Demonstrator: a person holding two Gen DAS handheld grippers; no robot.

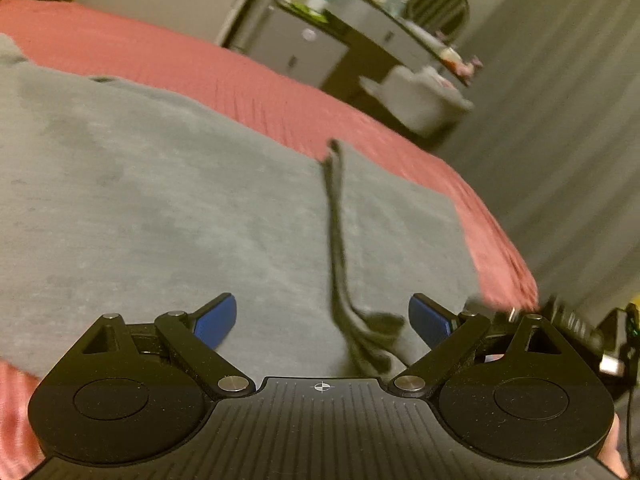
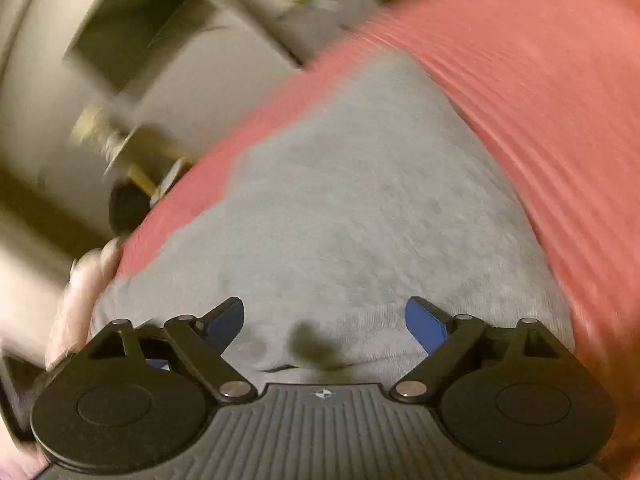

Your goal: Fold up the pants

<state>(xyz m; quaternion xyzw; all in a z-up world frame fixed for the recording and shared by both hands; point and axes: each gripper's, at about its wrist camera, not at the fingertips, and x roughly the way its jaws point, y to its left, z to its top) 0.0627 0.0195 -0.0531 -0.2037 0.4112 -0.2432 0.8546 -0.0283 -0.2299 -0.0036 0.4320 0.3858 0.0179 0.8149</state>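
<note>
Soft, fuzzy gray pants lie flat on the ribbed pink bed, dark drawstring trailing across. Left claw and right claw both tilt downward over the fabric, spread wide, gripping nothing.

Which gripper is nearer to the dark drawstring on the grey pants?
Left. The drawstring runs up between the open left gripper. The open right gripper hovers over pants; only a dark blur there.

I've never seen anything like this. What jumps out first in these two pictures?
A big sheet of grey pants fills both views, spread flat on a red bedspread. At the bottom of each picture a black gripper with blue pads stands open over the cloth: the left gripper and the right gripper. A dark drawstring trails across the cloth.
</note>
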